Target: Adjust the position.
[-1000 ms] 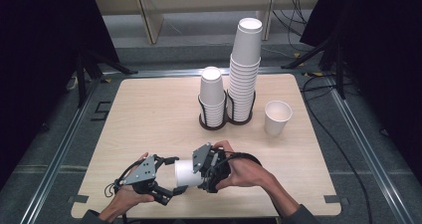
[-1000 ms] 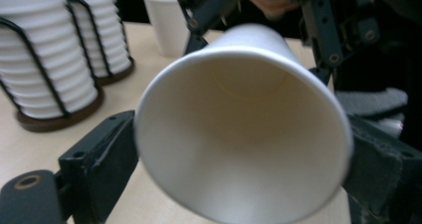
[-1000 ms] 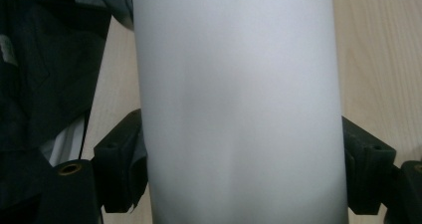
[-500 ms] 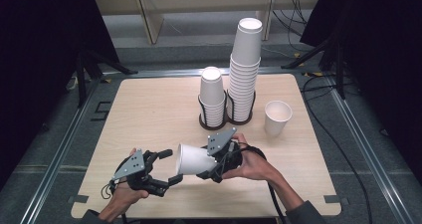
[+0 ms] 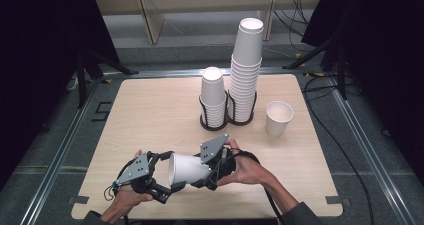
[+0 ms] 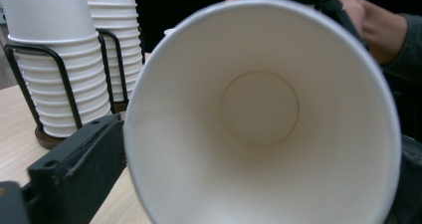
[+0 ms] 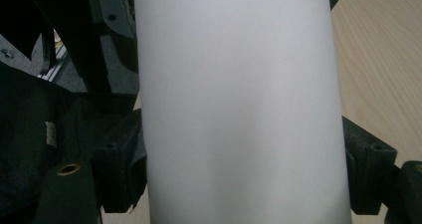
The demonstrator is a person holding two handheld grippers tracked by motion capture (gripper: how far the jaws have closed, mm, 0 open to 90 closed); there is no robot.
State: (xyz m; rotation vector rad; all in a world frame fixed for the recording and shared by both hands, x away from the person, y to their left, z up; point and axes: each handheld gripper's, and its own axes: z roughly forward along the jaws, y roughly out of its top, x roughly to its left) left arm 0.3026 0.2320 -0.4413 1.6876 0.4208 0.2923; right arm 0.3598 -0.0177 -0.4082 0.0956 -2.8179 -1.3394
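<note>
The right gripper [image 5: 202, 172] gripped the paper cup [image 5: 186, 169] at the table's [image 5: 150, 110] six o'clock edge; the left gripper [image 5: 167, 177], jaws just opened wide, flanked its rim without pressing

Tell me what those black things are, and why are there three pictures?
A person at a table holds black tongs in each hand, like big tweezers with a camera on them. The wide picture is taken from above. The other two come from the cameras on the tongs, so everything in them looks huge and close.

On the table stand a short stack and a tall stack of paper cups in wire racks, with a lone cup beside them.

The right tongs squeeze a white cup held sideways above the table. Its open mouth faces the left tongs. Their jaws have just been opening and now stand wide at its rim, seemingly without pressing. That is why their camera looks right into the cup.
</note>
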